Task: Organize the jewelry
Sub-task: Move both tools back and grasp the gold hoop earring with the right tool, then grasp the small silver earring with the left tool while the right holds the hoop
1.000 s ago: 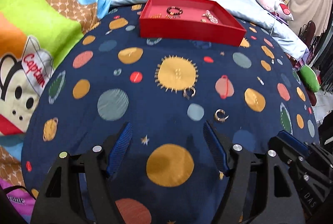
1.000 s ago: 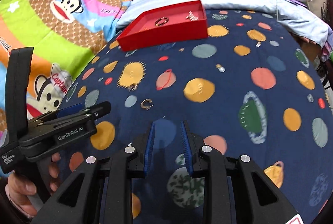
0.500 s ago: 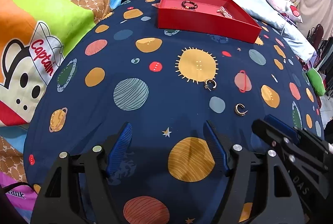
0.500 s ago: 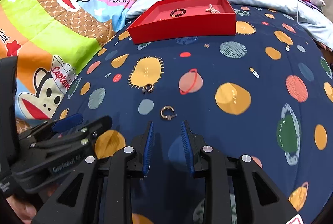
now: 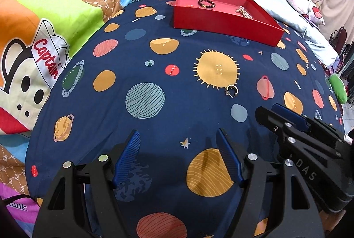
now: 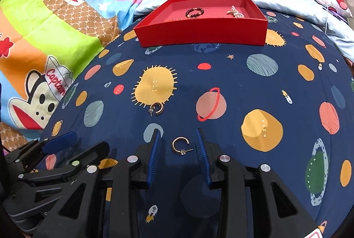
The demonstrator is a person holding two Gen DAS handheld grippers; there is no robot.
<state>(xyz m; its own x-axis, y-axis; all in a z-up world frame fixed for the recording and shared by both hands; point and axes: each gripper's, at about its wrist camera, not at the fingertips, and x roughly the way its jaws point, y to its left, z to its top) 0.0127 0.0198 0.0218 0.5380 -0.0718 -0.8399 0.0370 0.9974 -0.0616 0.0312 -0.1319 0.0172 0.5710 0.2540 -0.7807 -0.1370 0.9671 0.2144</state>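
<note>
- Your right gripper stands released, blue pads flanking the gold hoop earring at lower centre of the frame; lower it squarely, then pinch the hoop, not its post.
- Your left gripper hangs spread and empty; the red tray waits at upper centre.

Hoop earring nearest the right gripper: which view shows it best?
Right wrist. The hoop earring lies flat on the bedspread, fully visible between the open fingers of the right gripper, untouched. In the left wrist view it cannot be seen; the right gripper covers that spot.
</note>
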